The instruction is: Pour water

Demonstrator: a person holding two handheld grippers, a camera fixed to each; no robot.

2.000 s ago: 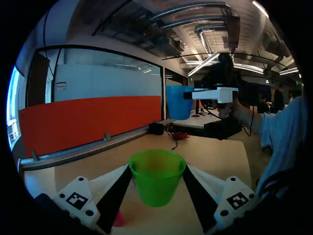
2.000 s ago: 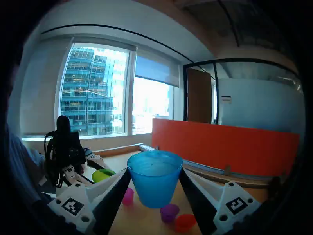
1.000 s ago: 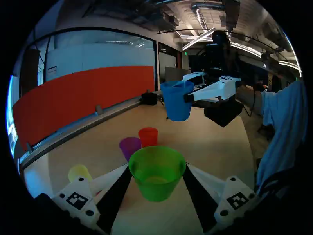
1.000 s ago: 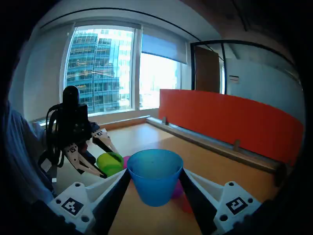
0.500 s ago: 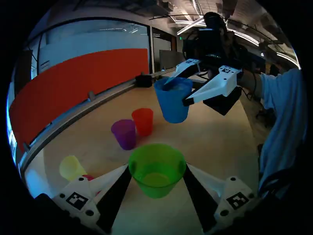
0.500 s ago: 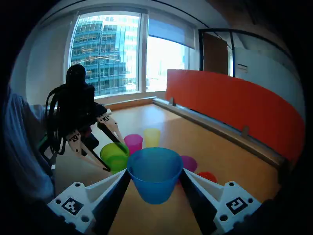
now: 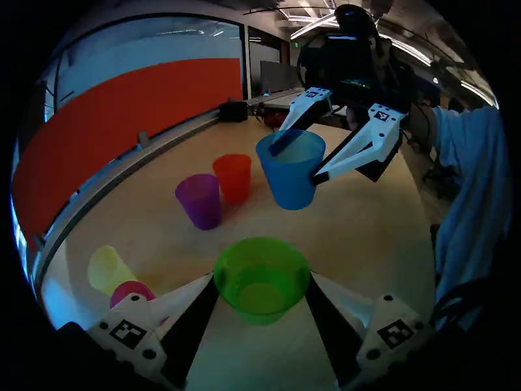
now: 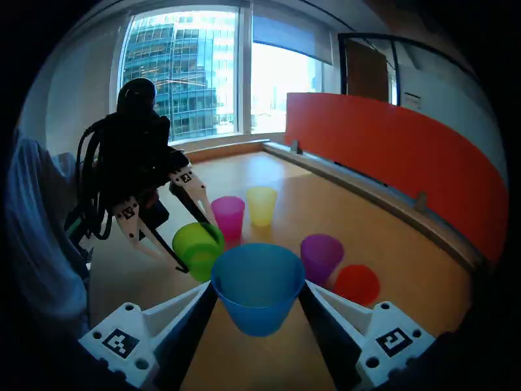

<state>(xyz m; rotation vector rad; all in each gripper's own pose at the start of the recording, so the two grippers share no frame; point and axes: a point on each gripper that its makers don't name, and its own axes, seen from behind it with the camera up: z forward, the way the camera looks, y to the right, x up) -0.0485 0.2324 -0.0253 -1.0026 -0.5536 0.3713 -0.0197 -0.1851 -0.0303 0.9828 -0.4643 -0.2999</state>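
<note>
1. The wooden counter (image 7: pixel 365 221) is carrying the small cups. An orange partition (image 7: pixel 117 111) is running along its far edge, and a tall window (image 8: pixel 189 72) is showing in the right gripper view.
2. A person's pale blue sleeve (image 7: pixel 465 195) is reaching in at the right edge of the left gripper view.
3. The right tongs (image 8: pixel 257 287) are pressing both fingers against the sides of the blue cup (image 8: pixel 257 293), open just to the cup's width. In the left gripper view they are holding it in the air above the counter, mouth up and leaning slightly.
4. The left tongs (image 7: pixel 260 281) are gripping the green cup (image 7: pixel 262 280) the same way, one finger on each side, mouth up.
5. The blue cup is hanging beyond the green cup in the left gripper view, apart from it and just to the right of the orange cup (image 7: pixel 232 176). Whether either held cup has water in it I cannot tell.
6. The purple cup (image 7: pixel 198 199) is standing upright on the counter just beside the orange one.
7. The yellow cup (image 7: pixel 107 268) and the pink cup (image 8: pixel 228 215) are standing side by side, well apart from that pair.
</note>
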